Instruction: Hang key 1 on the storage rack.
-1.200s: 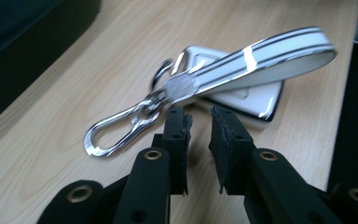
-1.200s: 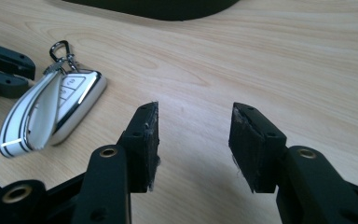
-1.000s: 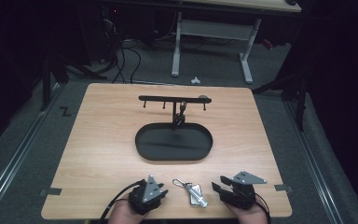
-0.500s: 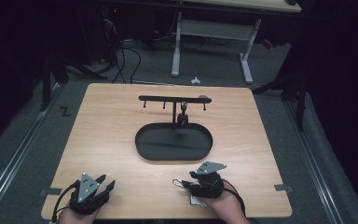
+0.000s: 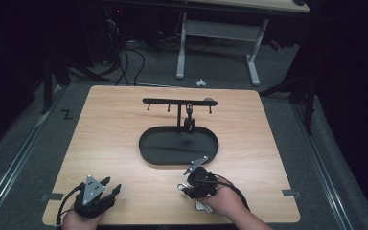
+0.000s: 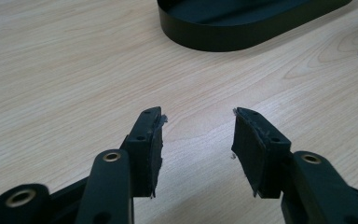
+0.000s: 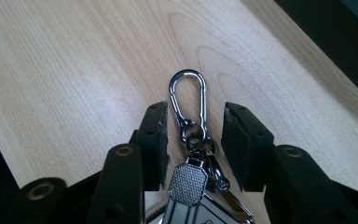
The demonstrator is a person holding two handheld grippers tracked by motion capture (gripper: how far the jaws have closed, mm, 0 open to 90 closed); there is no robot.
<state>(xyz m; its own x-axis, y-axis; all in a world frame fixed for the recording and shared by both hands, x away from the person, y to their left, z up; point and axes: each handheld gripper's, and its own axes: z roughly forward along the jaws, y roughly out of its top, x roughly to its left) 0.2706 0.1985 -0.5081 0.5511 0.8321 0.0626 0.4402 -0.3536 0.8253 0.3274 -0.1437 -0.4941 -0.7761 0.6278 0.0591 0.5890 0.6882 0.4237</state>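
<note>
Keychain (image 7: 189, 140) with its silver carabiner lies flat on the bench (image 5: 115, 129), near the front edge, between the right gripper's (image 7: 195, 144) jaws, which have just been closing but stand apart beside it without pressing. That hand angles the gripper low over the bench. The left gripper (image 6: 196, 140) hovers at the front left corner, pointing toward the black oval tray (image 5: 146, 148), jaws apart and just opened, with nothing between them.

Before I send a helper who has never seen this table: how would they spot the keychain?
Start at the wooden table and go to its near edge, right of centre. The keychain lies flat there between the right gripper's open jaws: a shiny metal carabiner clip linked to a textured fob.
</note>
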